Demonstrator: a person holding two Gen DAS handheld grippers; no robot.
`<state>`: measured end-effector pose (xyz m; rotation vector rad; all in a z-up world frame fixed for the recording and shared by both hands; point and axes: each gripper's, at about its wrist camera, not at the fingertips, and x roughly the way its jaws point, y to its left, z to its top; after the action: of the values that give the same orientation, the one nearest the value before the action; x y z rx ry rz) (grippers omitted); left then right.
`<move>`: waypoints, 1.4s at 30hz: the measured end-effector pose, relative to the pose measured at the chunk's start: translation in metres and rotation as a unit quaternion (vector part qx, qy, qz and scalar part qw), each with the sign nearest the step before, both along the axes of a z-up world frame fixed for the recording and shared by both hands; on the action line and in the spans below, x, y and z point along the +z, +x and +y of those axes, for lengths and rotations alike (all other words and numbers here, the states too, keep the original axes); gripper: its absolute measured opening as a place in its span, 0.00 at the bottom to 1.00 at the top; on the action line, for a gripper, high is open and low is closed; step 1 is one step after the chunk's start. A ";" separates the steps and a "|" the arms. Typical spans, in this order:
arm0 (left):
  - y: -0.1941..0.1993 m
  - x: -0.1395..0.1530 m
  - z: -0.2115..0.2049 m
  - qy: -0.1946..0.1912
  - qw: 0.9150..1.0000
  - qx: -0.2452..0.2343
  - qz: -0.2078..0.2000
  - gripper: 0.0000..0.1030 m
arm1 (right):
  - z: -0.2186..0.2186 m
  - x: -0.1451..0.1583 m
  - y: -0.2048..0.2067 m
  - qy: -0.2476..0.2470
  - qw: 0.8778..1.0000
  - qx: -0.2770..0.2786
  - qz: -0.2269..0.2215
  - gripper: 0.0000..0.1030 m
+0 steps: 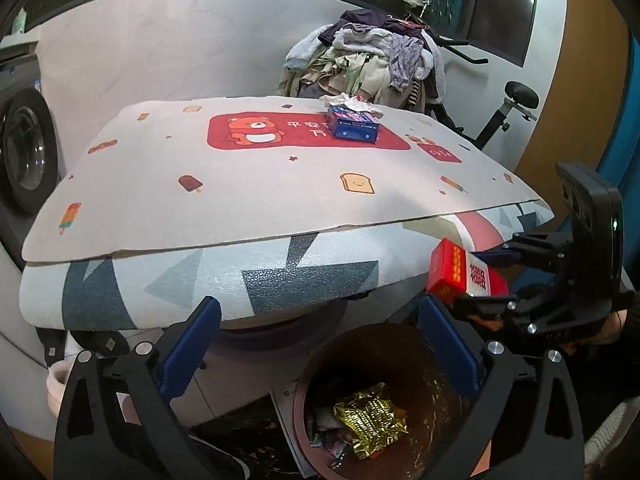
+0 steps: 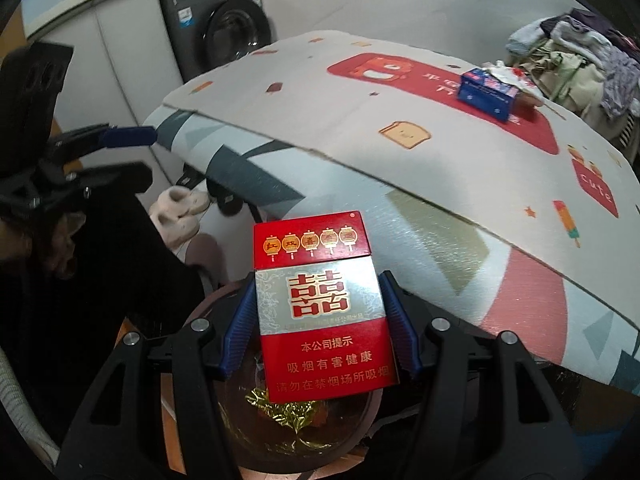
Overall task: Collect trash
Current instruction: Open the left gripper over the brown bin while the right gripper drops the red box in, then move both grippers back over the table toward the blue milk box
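Right wrist view: a red cigarette pack [image 2: 320, 308] is clamped between the blue pads [image 2: 237, 330] of the right gripper [image 2: 320, 320], the jaws closed only as far as the pack's width, and the pack is held directly above the open mouth of a brown bin [image 2: 224, 432]. In the left wrist view the same pack [image 1: 466, 274] is seen to the right, above the bin [image 1: 316, 380], gripped by the right gripper [image 1: 486, 280]. The left gripper [image 1: 320, 344] is spread wide and nothing is held in it; it hangs over the near side of the bin. The step in hand is judged to be the drop. A miss could be caused if the pack were released while its far end sits beyond the rim, since it projects well past the fingertips toward the table [image 1: 224, 280]; a tipped fall could send it onto the floor. The pack could also stick briefly to one pad and be flung sideways if the jaws were opened unevenly. The wide left fingers lie close to the bin, so a bounce off them is possible. By count: one pack held; one bin; one gold foil wrapper [image 1: 370, 420] inside it with a few smaller scraps that cannot be counted; one blue box [image 1: 353, 125] with crumpled paper [image 1: 352, 103] on it, far on the table, judged still to be collected; two grippers.
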<state>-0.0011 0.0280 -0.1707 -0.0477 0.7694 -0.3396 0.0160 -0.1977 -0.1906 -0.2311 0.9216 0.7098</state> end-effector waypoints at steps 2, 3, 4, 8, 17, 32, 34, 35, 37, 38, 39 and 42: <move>0.002 -0.002 0.002 -0.009 1.000 -0.004 0.010 0.94 | 0.002 -0.001 -0.001 -0.004 1.000 0.005 0.004 0.59; 0.004 -0.004 0.002 -0.011 1.000 -0.003 0.016 0.94 | 0.002 -0.002 0.000 -0.005 1.000 0.006 0.006 0.59; 0.004 -0.005 0.002 -0.010 1.000 -0.002 0.019 0.94 | 0.003 -0.003 0.000 -0.007 1.000 0.008 0.008 0.59; 0.005 -0.008 0.001 -0.002 1.000 0.002 0.023 0.94 | 0.006 -0.007 0.000 -0.016 1.000 0.013 0.014 0.59; 0.006 -0.010 -0.001 0.004 1.000 0.003 0.027 0.94 | 0.013 -0.012 -0.002 -0.035 0.999 0.027 0.018 0.60; 0.007 -0.011 0.000 0.007 1.000 0.004 0.030 0.94 | 0.009 -0.014 0.005 -0.050 0.999 -0.008 0.014 0.94; 0.007 -0.011 0.000 0.007 0.999 0.004 0.031 0.94 | 0.008 -0.013 0.007 -0.049 0.999 -0.011 0.014 0.94; 0.007 -0.011 0.000 0.008 0.999 0.003 0.031 0.94 | 0.008 -0.013 0.007 -0.050 0.999 -0.012 0.014 0.94; 0.008 -0.011 0.000 0.008 0.999 0.003 0.031 0.94 | 0.008 -0.014 0.008 -0.051 0.998 -0.013 0.014 0.94; 0.008 -0.011 0.000 0.009 0.999 0.003 0.032 0.94 | 0.008 -0.014 0.008 -0.052 0.998 -0.014 0.015 0.94; 0.008 -0.011 -0.001 0.009 0.999 0.003 0.032 0.94 | 0.008 -0.015 0.009 -0.054 0.998 -0.015 0.016 0.94; 0.012 -0.011 -0.001 0.009 0.999 0.001 0.035 0.94 | 0.009 -0.014 0.010 -0.054 0.998 -0.017 0.017 0.94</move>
<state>0.0107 0.0270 -0.1812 -0.0428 0.8412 -0.3302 0.0255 -0.1887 -0.2050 -0.2994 0.9956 0.6341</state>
